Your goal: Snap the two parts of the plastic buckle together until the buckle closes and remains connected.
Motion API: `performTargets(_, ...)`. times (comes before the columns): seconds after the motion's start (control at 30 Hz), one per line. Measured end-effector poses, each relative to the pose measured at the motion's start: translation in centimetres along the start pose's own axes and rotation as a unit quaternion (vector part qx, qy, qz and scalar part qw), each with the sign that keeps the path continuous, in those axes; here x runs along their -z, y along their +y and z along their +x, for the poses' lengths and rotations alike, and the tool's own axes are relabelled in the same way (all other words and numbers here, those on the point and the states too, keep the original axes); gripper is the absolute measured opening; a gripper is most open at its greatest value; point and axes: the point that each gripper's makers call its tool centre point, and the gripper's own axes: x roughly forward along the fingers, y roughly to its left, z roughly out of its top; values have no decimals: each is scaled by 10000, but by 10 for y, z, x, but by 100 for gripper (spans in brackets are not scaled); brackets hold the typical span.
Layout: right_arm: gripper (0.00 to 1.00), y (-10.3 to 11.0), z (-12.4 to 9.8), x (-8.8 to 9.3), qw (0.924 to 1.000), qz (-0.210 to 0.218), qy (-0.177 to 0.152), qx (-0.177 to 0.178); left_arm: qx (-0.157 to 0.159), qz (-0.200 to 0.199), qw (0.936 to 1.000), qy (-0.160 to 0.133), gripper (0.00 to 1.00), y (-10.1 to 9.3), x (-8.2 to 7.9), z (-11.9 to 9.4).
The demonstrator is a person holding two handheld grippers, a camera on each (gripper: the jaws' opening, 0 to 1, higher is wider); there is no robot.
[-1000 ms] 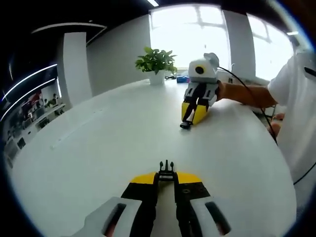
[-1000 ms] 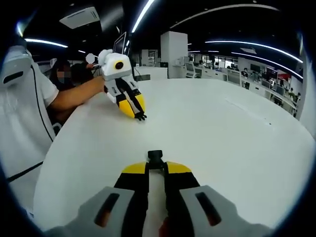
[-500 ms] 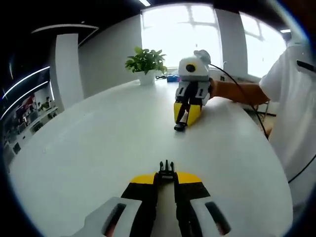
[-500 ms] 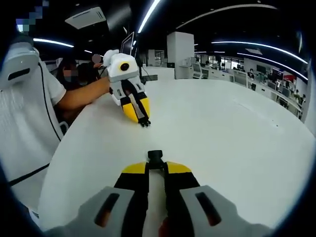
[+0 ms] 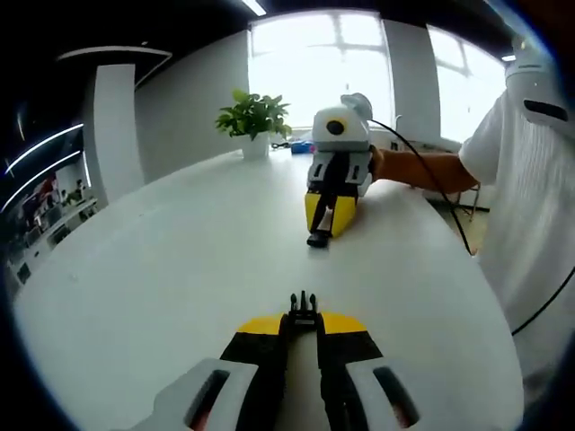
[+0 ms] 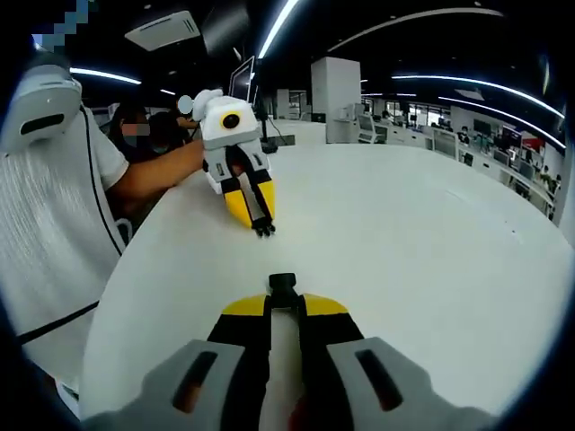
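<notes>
Above the white table (image 5: 162, 269), the left gripper (image 5: 304, 325) pinches the pronged buckle half (image 5: 304, 310) at its jaw tips, facing the right gripper (image 6: 283, 303) (clamped likewise on the socket half (image 6: 283, 287)), well apart.

Wide white table (image 5: 162, 269) under bright windows (image 5: 359, 54) — potted plant (image 5: 253, 121) at the far edge. Beyond, dim office with ceiling light strips (image 6: 467, 85).

Right gripper (image 5: 317, 240) and left gripper (image 6: 262, 230) closer together, better aligned.
</notes>
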Motion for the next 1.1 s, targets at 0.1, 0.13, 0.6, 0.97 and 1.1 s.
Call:
performTargets(0.1,12,6,0,0,10000,-18,-13,-49,66,-61,9999,-82,12,-6,0,0)
performTargets(0.13,12,8,1,-1,10000,-24,-18,-54,89,-79,9999,-97,12,-7,0,0)
performTargets(0.6,12,25,3,-2,9997,-85,-49,-224,289,116,9995,-58,12,-21,-2,3)
performTargets(0.97,12,41,1,0,9995,-124,-49,-302,492,219,9985,-74,12,-37,-4,6)
performTargets(1.1,12,43,0,-1,9994,-100,-77,-313,572,250,9980,-70,12,-43,-3,5)
